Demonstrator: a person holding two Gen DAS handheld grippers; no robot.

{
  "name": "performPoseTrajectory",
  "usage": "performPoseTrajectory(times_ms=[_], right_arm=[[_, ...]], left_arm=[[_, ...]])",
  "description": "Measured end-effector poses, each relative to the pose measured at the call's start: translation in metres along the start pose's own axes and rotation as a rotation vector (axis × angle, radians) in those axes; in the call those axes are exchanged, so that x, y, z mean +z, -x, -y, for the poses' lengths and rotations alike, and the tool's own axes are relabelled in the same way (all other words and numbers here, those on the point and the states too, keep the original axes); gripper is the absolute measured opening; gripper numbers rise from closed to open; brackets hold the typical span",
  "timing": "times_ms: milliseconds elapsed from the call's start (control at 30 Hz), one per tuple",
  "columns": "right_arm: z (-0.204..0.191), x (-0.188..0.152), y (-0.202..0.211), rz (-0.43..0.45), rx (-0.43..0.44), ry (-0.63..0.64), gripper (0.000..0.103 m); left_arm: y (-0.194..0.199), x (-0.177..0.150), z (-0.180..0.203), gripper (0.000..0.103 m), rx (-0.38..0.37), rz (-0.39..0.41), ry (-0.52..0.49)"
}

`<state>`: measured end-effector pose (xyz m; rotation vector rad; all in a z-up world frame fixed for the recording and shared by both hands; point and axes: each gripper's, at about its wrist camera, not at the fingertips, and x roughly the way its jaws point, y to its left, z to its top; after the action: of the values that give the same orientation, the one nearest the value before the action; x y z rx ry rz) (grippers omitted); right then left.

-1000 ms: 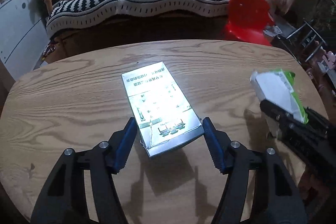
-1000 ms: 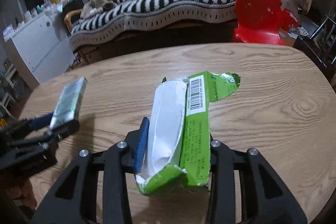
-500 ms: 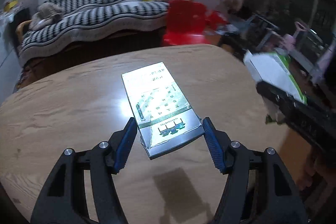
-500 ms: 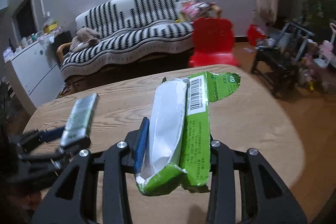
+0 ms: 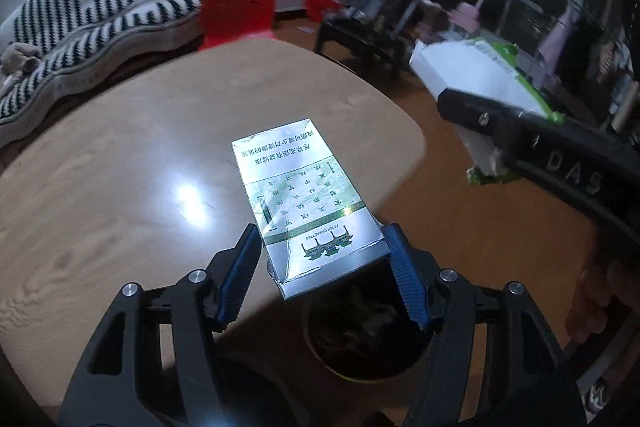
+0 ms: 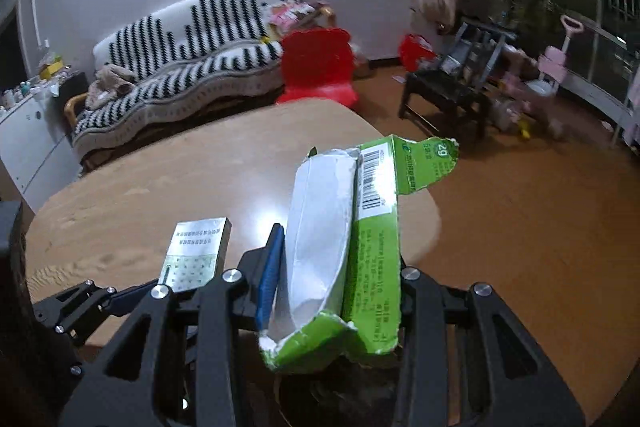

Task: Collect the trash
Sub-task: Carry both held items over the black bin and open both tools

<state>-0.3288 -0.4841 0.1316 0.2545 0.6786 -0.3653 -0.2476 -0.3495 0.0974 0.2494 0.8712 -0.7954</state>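
Observation:
My left gripper is shut on a silver cigarette pack with green print; the pack also shows in the right wrist view. My right gripper is shut on a torn green and white carton, which also shows in the left wrist view. Both grippers hang past the table's right edge, above a dark round trash bin with trash inside. The bin's rim shows dimly under the carton in the right wrist view.
A round wooden table lies to the left. Beyond it are a striped sofa, a red plastic chair, a black stool and toys on the brown floor.
Both grippers have swung right, off the table top, with their loads still held. The trash bin has come into view beneath them.

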Motion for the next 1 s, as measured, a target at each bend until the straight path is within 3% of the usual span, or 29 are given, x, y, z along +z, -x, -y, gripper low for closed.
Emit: performPoseTrajectory(times_ms=[200,433,567,733,767,800,833,867,1000], right_arm=[[0.046,-0.076,-0.024,-0.153,-0.006,-0.088,0.038],[0.087,-0.171,-0.104,-0.416,0.008,-0.246,0.038],[0.098,-0.201,-0.127,-0.492,0.000,-0.291,0.038],[0.105,-0.203,-0.135,-0.511,0.016,-0.355,0.042],[0.107,-0.203,-0.134,-0.518,0.014,-0.372,0.047],[0.109,-0.199,-0.133,-0.513,0.009,-0.376,0.070],[0.110,-0.196,-0.130,-0.501,0.002,-0.375,0.083],[0.114,-0.185,-0.125,-0.476,-0.009,-0.374,0.096],[0.131,-0.165,-0.101,-0.399,-0.057,-0.373,0.096]], left_arm=[[-0.054,-0.046,0.032,0.063,-0.087,-0.178,-0.006],[-0.150,-0.105,0.052,0.063,-0.088,-0.429,-0.101],[-0.175,-0.119,0.050,0.063,-0.090,-0.490,-0.115],[-0.181,-0.116,0.045,0.067,-0.092,-0.503,-0.121],[-0.181,-0.115,0.046,0.080,-0.089,-0.501,-0.125],[-0.182,-0.114,0.049,0.090,-0.090,-0.496,-0.125],[-0.178,-0.113,0.049,0.097,-0.096,-0.471,-0.127],[-0.174,-0.113,0.053,0.097,-0.094,-0.460,-0.140],[-0.151,-0.113,0.058,0.097,-0.089,-0.439,-0.124]])
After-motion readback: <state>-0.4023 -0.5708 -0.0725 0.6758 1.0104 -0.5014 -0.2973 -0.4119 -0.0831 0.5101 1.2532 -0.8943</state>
